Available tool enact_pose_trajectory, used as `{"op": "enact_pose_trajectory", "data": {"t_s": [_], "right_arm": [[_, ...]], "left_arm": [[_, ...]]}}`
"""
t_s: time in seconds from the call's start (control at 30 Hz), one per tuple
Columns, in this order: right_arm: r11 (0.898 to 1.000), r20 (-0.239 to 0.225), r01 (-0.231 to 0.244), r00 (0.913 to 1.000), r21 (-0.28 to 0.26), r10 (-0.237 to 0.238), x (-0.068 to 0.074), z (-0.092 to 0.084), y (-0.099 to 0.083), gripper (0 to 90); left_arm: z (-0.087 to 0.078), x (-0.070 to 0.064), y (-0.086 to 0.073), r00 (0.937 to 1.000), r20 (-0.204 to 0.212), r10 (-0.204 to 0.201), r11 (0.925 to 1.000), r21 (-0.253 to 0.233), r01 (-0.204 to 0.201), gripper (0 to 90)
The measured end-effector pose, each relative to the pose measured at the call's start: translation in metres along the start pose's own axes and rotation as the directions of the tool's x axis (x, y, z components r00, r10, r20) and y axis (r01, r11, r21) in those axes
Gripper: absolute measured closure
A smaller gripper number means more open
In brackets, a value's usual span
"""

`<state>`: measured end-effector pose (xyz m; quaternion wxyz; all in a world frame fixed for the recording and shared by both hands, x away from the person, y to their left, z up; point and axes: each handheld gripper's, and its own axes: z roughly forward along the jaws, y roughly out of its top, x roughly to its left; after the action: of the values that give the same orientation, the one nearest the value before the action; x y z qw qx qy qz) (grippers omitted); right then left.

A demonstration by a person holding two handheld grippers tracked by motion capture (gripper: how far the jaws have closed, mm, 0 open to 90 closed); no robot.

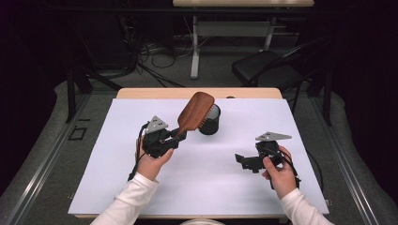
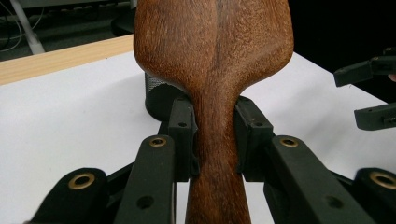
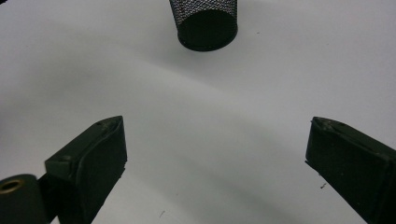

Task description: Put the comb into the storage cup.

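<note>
In the high view, the left gripper [image 1: 174,137] clamps the handle of the wooden hairbrush [image 1: 195,111] at frame centre; the brush head covers part of the black mesh cup [image 1: 209,123] behind it. The right gripper [image 1: 240,161] sits lower right, its jaws small and hard to read here.

The left gripper view shows the brush [image 2: 213,70] pinched at its narrow neck, its top cut off, the cup [image 2: 161,95] mostly hidden.

In the right gripper view the jaws stand wide apart with nothing between, the cup [image 3: 205,25] cropped at the upper edge.

Wooden table [image 1: 141,93], covered almost wholly by white sheet [image 1: 211,187]. On sheet, toward far edge: black mesh cup [image 1: 210,123], standing upright.
</note>
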<state>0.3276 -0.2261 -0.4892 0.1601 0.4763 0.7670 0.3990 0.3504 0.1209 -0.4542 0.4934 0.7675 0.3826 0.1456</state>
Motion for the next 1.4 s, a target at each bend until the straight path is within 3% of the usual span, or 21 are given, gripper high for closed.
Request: {"op": "enact_pose_trajectory", "data": {"t_s": [0.17,0.3,0.4,0.53,0.93,1.03,1.17,1.27,1.4], "right_arm": [[1.000,-0.018,-0.003,0.9998,0.022,0.003,-0.002,0.004,0.010,3.3],[0.999,-0.002,-0.029,0.9996,0.039,0.029,-0.004,0.008,0.017,3.3],[0.999,0.017,-0.023,0.9996,0.040,0.023,-0.004,0.008,0.022,3.4],[1.000,-0.008,-0.010,0.9999,0.013,0.010,-0.002,0.006,0.025,6.0],[0.997,-0.052,-0.074,0.9959,0.004,0.074,-0.004,0.007,0.039,7.8],[0.994,-0.071,-0.106,0.9919,-0.002,0.105,-0.005,0.008,0.043,9.8],[0.986,-0.110,-0.165,0.9803,-0.004,0.164,-0.006,0.008,0.050,9.8],[0.982,-0.127,-0.186,0.9747,-0.008,0.184,-0.006,0.008,0.056,9.8],[0.982,-0.133,-0.190,0.9737,-0.021,0.186,-0.004,0.007,0.065,9.9]], "left_arm": [[0.001,0.000,-0.001,1.0000,-0.002,0.003,1.0000,0.003,-0.003,71.9],[0.001,0.000,-0.001,1.0000,-0.003,0.003,1.0000,0.001,-0.003,71.9],[0.001,0.000,-0.001,1.0000,-0.004,0.004,1.0000,0.002,-0.004,71.9],[0.001,0.000,-0.001,1.0000,-0.007,0.003,1.0000,-0.001,-0.003,71.9],[0.003,0.000,-0.003,0.9999,-0.016,0.000,1.0000,-0.009,0.000,71.9],[0.004,0.000,-0.004,0.9998,-0.018,0.001,0.9999,-0.012,-0.001,71.9],[0.004,-0.001,-0.004,0.9998,-0.020,0.001,0.9998,-0.019,-0.002,71.9],[0.004,0.000,-0.005,0.9998,-0.020,0.003,0.9998,-0.022,-0.003,71.9],[0.004,-0.001,-0.005,0.9998,-0.020,0.003,0.9996,-0.027,-0.003,71.9]]}}
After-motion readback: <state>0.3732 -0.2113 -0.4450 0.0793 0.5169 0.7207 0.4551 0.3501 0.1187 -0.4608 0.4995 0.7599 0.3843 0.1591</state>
